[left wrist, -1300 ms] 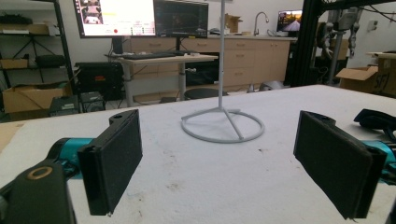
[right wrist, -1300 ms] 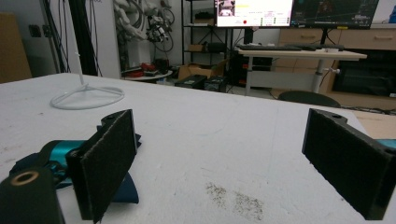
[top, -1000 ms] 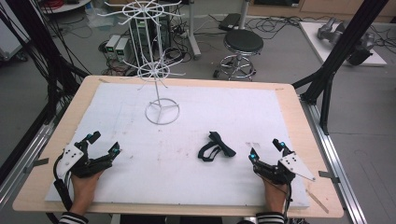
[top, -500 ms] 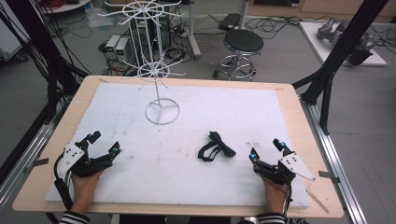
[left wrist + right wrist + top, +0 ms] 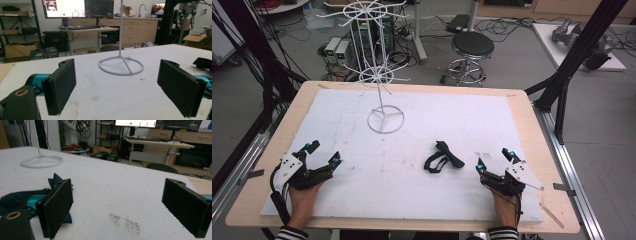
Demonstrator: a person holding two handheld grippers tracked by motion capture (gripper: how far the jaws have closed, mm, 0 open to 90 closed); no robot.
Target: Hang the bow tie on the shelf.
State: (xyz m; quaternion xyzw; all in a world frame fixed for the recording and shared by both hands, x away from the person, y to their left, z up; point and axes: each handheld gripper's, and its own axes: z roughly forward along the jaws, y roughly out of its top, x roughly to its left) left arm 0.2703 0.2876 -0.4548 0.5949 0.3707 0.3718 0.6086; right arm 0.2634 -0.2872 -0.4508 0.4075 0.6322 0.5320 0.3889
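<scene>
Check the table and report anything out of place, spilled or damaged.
Nothing damaged or spilled. The white wire rack stands upright, bare; the dark strap lies crumpled on the white mat. Faint smudges mark the mat.

High view overhead facing forward, gripper views low, sharing wire stand (image 5: 384, 120)

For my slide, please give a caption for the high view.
Two open grippers, left and right, rest near a black strap and white wire stand.

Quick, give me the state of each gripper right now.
Left gripper: open, holding nothing.
Right gripper: open, holding nothing; the strap lies beside it on the table.
</scene>
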